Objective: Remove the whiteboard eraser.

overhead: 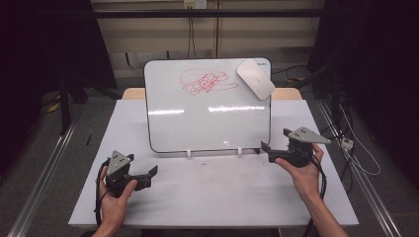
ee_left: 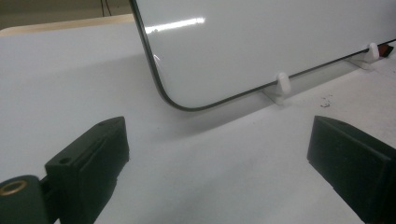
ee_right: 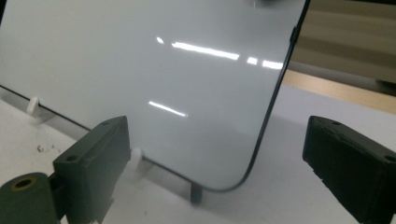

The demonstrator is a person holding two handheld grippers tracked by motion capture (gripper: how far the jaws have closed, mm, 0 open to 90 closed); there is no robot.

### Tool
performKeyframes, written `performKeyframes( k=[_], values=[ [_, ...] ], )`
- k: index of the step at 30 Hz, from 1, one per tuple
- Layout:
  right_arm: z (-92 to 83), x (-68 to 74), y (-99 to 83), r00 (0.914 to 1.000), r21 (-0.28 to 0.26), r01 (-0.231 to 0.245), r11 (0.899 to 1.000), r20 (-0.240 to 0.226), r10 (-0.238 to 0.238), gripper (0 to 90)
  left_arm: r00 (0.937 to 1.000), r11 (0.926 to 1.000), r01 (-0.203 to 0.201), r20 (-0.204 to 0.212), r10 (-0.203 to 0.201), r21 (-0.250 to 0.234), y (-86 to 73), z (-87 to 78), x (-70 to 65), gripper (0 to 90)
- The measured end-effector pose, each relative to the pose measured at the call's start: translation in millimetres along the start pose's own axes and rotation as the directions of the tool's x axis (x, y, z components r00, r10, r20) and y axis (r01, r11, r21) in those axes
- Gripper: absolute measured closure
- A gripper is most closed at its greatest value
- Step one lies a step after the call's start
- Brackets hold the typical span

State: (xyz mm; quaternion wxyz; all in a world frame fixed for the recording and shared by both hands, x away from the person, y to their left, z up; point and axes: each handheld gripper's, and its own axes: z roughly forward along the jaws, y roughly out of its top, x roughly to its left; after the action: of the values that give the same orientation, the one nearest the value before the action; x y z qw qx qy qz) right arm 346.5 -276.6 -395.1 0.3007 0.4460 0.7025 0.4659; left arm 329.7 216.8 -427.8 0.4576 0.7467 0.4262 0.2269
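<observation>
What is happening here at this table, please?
A person sits at a white table and holds a tool in each hand. Both are open and hold nothing: the left tool rests low near the table, and the right tool is by the lower right corner of a whiteboard. The whiteboard stands tilted on small white feet, with a red scribble and a white eraser near its top.

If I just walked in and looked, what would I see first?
Probably the red scribble near the top of the whiteboard, which stands propped up at the back of the white table. Next, the white eraser stuck at the board's top right corner. Then the left gripper and right gripper, held open low on either side of the board.
</observation>
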Motion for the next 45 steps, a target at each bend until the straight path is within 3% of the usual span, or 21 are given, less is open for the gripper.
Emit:
performKeyframes(
  k=[10,21,23,30,36,40,45],
  values=[
    [18.5,-4.0,36.9,0.999,-0.004,0.045,0.999,0.006,-0.045,9.3,0.9997,0.9997,0.021,-0.01,-0.021,-0.014,-1.0,-3.8,1.3,5.5],
    [33.2,-13.0,72.3,0.9944,-0.011,0.095,0.995,0.048,-0.095,7.9,0.9999,0.9999,0.016,-0.006,-0.016,-0.004,-0.6,-1.5,1.4,5.5],
    [36.3,-15.6,82.3,0.9918,-0.012,0.111,0.994,0.065,-0.11,8.1,1.0,1.0,0.0,-0.007,0.0,0.005,-0.8,-1.7,2.0,5.5],
    [45.5,-22.7,101.5,0.988,0.0,0.133,0.991,0.08,-0.132,12.0,1.0,1.0,0.006,-0.002,-0.006,0.001,-2.8,-4.3,1.7,5.5],
    [55.7,-22.6,118.8,0.9814,0.001,0.168,0.986,0.094,-0.168,13.6,0.9999,0.9999,0.011,0.0,-0.011,-0.003,-3.8,-5.6,3.4,5.5],
    [63.7,-18.4,129.7,0.9699,0.01,0.221,0.975,0.103,-0.221,17.1,0.9999,0.9999,0.011,0.003,-0.011,-0.004,-3.9,-5.9,3.6,5.5],
    [76.8,-16.2,140.5,0.9606,0.033,0.253,0.967,0.111,-0.255,20.7,1.0,1.0,0.006,0.007,-0.006,0.0,-3.9,-5.8,3.4,5.5]
  ],
)
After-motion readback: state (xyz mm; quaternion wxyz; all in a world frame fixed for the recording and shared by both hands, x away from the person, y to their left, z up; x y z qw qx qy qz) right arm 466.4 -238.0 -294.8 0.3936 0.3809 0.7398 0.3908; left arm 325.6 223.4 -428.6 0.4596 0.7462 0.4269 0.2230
